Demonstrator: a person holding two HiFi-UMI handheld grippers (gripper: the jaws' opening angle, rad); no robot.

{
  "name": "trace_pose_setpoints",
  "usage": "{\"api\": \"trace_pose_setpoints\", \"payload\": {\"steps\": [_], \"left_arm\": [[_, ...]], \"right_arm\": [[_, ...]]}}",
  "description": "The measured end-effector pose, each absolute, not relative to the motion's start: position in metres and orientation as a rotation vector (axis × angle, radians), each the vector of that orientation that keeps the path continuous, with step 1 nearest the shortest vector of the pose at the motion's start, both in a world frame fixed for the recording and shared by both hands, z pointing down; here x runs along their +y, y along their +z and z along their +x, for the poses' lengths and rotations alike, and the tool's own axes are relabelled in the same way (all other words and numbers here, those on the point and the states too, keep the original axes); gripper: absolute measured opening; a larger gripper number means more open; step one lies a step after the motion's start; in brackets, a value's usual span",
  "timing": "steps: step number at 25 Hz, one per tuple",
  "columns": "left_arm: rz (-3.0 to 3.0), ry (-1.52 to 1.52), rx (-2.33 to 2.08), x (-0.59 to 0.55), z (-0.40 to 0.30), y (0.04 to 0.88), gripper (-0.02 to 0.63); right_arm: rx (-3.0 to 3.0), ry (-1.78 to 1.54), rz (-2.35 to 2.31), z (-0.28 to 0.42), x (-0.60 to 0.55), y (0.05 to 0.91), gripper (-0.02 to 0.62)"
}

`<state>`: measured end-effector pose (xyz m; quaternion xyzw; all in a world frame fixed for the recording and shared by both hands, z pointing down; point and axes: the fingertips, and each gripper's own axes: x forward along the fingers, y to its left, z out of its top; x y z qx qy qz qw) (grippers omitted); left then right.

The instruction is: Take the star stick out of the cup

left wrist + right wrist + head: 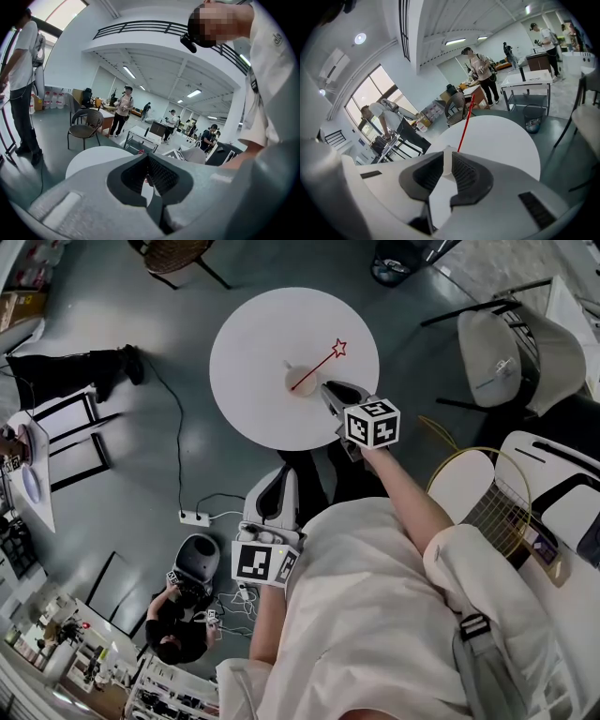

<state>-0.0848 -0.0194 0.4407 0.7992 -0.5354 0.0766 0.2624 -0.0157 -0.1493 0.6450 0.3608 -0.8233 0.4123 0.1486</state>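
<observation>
Two grippers, one cup, so going view by view.

Head view: the round white table [244,381] has the cup [300,381] sitting near its middle. The red star stick [319,364] stands in the cup and leans up and to the right, with the star end out over the tabletop. The right gripper [326,388] is reaching in over the table edge with its tips just beside the cup, its marker cube [372,423] back toward the person's arm. The left gripper [284,474] hangs low by the person's body, off the table and well apart from the cup.

Left gripper view: the left claw's pads [159,176] meet at the tips, pretty much closed, and there's nothing in them. Past them you get a slice of the table, a chair [86,124] and people standing around the room.

Right gripper view: the right claw is only a narrow slit apart and isn't gripping anything. The cup's white side [447,154] shows through that slit right at the tips, and the stick [465,124] rises from behind the right-hand jaw.
</observation>
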Motion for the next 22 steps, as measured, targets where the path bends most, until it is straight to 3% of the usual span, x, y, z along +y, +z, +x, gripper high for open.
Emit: {"api": "trace_pose_setpoints", "payload": {"steps": [22], "left_arm": [[2.214,0.194,-1.382,-0.062,-0.078,0.446,0.009]], "right_arm": [[-2.307,1.215,1.124,-0.022,-0.181,0.671,0.064]]}}
